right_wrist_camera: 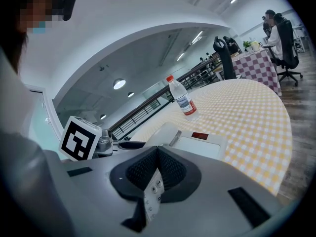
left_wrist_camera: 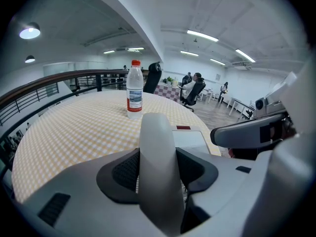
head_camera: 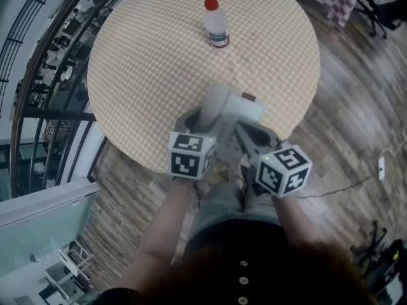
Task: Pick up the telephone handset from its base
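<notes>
my left tongs (left_wrist_camera: 157, 174) tilt steeply down at the near edge of the round table (head_camera: 146, 62), jaws wide and clamped on both sides of the handset (left_wrist_camera: 155, 137), which stands over the left of its base (head_camera: 247, 108). my right tongs (right_wrist_camera: 157, 169) lie flatter just beside, tips closed together, keypad (right_wrist_camera: 152, 201) showing through the slit. a water bottle (head_camera: 216, 24) stands well beyond; i can't tell if the handset clears its cradle.

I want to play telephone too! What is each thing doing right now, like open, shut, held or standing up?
Handset: clamped between the left jaws, seemingly not lifted yet.
Left gripper: shut on the handset.
Right gripper: shut on the phone base's near edge.
Phone base: flat on the table, pinched at its keypad.
Bottle: upright, red cap on.
</notes>
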